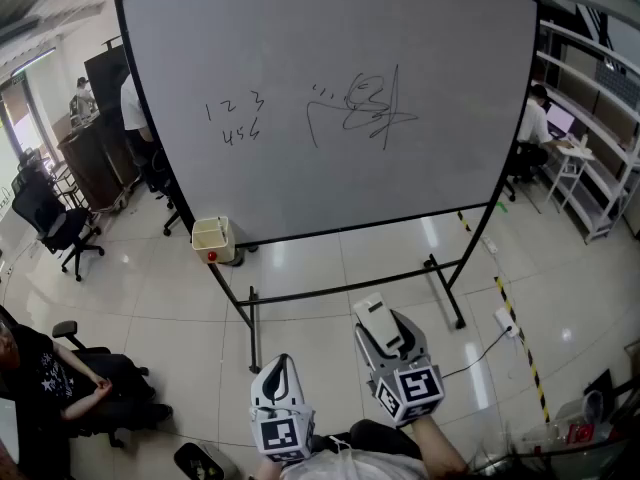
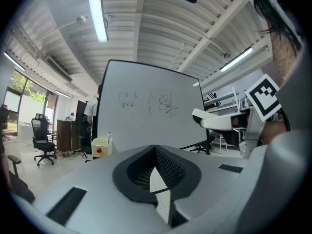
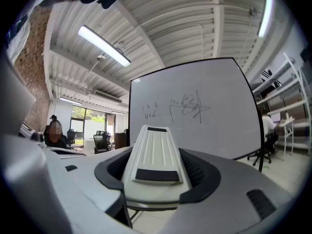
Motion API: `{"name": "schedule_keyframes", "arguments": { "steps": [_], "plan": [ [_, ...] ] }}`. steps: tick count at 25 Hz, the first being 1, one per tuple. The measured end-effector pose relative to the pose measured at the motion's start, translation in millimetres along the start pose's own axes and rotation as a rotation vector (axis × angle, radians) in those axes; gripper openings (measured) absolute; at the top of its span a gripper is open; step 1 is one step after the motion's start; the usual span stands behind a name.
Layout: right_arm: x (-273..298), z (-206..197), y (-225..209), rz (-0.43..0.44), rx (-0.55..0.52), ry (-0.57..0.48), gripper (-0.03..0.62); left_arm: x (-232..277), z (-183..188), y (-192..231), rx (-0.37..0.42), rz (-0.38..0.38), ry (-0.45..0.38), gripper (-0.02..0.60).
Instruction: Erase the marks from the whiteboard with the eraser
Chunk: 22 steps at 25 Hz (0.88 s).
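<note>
Whiteboard (image 1: 460, 78) ahead, marks (image 1: 362, 109) unerased. Our right tongs (image 1: 386, 334) pinch the eraser (image 1: 372, 314); left tongs (image 1: 280, 370) pressed together, empty. Next: we close in.

At the bottom centre of the head view, the left gripper (image 1: 283, 366) and right gripper (image 1: 386, 336) are showing pale grey moulded shells, black textured pads (image 2: 171, 168) and black-and-white marker cubes (image 1: 412, 391). The person is wearing a light top (image 1: 335, 464).

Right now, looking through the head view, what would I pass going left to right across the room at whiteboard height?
Black office chair → written numbers → scribbled drawing → person seated at a desk → white shelving.
</note>
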State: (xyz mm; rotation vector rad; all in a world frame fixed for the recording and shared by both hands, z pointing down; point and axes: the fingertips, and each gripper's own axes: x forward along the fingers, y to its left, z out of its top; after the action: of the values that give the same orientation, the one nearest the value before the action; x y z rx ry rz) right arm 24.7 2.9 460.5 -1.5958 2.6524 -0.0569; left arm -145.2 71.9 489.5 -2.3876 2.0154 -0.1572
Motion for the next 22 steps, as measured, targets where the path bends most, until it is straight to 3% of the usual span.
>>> {"name": "schedule_keyframes", "arguments": {
  "steps": [6, 10, 14, 18, 22],
  "plan": [
    [127.3, 98.2, -56.7, -0.006, -0.306, -0.131, 0.291, 28.6, 2.7, 4.5, -0.065, 0.026, -0.002, -0.009],
    [222.0, 183.4, -96.4, 0.003, -0.393, -0.207, 0.291, 72.4, -1.0, 24.2, -0.047, 0.099, -0.017, -0.009],
    [309.6, 244.3, -113.8, 0.002, -0.487, -0.203, 0.29, 123.8, 17.0, 27.2, -0.094, 0.167, -0.047, -0.009],
    [377.7, 267.2, -120.1, -0.013, -0.558, -0.194, 0.288, 158.5, 31.2, 26.6, -0.108, 0.22, -0.067, -0.009],
    [408.9, 245.5, -121.5, -0.105, -0.573, -0.199, 0.287, 175.0, 28.9, 40.3, -0.086, 0.261, -0.031, -0.009]
  ]
}}
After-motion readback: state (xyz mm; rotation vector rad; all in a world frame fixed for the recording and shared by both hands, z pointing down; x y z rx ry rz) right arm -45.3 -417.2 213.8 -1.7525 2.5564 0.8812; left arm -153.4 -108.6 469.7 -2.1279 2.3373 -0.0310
